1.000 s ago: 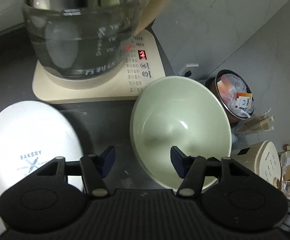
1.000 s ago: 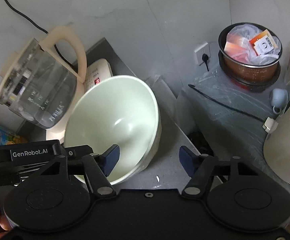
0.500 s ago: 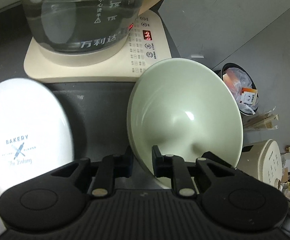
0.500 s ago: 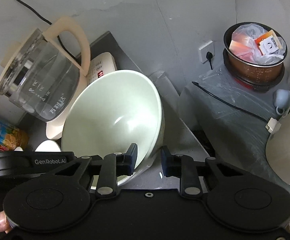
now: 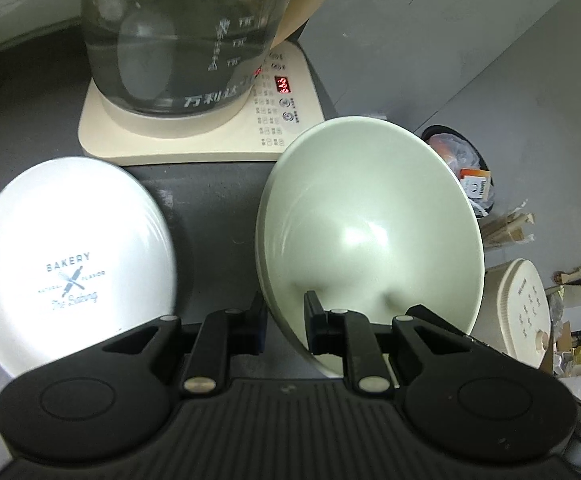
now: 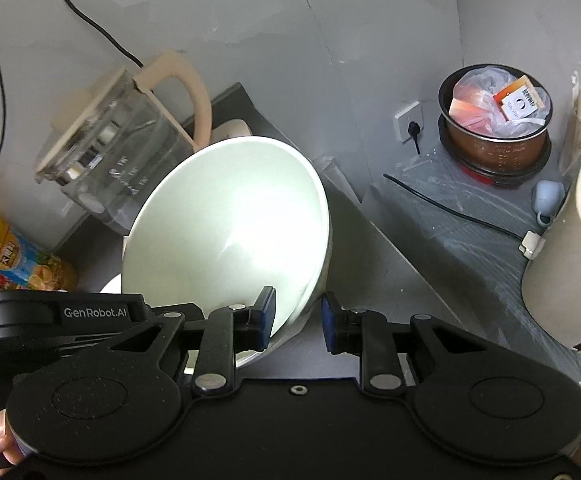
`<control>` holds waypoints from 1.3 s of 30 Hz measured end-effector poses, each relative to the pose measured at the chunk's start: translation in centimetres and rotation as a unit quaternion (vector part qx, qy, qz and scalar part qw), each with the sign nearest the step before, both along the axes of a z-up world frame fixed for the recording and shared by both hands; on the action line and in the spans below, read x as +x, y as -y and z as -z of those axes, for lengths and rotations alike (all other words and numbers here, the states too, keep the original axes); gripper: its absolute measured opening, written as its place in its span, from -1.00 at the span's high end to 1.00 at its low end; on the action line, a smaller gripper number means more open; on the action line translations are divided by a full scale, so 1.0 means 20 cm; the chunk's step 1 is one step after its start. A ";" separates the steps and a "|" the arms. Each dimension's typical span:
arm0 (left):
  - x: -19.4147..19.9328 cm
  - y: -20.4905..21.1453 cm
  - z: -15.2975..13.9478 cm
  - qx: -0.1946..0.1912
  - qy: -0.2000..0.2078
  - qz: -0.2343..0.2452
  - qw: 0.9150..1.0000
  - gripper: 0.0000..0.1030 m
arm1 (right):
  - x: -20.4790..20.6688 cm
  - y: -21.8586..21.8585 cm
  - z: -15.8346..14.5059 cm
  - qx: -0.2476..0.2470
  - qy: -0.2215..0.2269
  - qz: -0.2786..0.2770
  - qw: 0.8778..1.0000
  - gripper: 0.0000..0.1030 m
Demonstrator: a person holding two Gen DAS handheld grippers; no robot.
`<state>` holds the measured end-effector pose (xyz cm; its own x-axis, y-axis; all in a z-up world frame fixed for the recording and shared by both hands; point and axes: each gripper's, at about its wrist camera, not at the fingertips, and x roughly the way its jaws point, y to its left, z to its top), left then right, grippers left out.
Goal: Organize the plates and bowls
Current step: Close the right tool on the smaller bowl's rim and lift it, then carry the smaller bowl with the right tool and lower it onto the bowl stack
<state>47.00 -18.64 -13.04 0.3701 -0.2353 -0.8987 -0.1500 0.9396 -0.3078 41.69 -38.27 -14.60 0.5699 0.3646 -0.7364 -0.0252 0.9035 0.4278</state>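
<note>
A pale green bowl (image 5: 370,216) is tilted over the dark counter, and both grippers grip its near rim. My left gripper (image 5: 286,312) is shut on the rim, one pad inside the bowl and one outside. In the right wrist view the same green bowl (image 6: 226,232) glares white, with my right gripper (image 6: 298,316) shut on its right-hand rim. The left gripper's black body (image 6: 90,314) shows there at the bowl's left. A white plate (image 5: 70,260) printed "BAKERY" lies flat to the bowl's left.
A glass kettle (image 5: 178,32) on a cream base (image 5: 210,136) stands right behind the bowl and plate. An orange juice bottle (image 6: 14,256) is at the left. Beyond the counter's right edge are a pot of packets (image 6: 494,120) and a cream appliance (image 6: 570,260).
Both grippers went from open, straddling the bowl's rim, to shut on it. The bowl then tipped up with them, and the kettle and plate shifted in the left wrist view.
</note>
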 end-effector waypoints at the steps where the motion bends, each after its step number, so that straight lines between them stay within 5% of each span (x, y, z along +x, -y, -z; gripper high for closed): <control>1: -0.02 -0.01 -0.02 -0.001 0.003 0.002 1.000 0.66 | -0.02 0.00 -0.01 0.000 0.002 0.002 1.000 0.53; 25: -0.44 -0.18 -0.24 -0.006 0.046 0.038 0.998 0.66 | -0.50 -0.18 -0.21 -0.003 0.041 0.031 0.999 0.55; 39: -0.65 -0.31 -0.27 -0.015 0.039 0.047 0.998 0.65 | -0.70 -0.28 -0.23 -0.011 0.032 0.021 0.999 0.55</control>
<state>33.94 -12.48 -7.68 0.4134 -0.2982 -0.8603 -0.0368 0.9386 -0.3430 27.71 -32.66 -10.06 0.6310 0.3227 -0.7054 -0.0130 0.9136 0.4063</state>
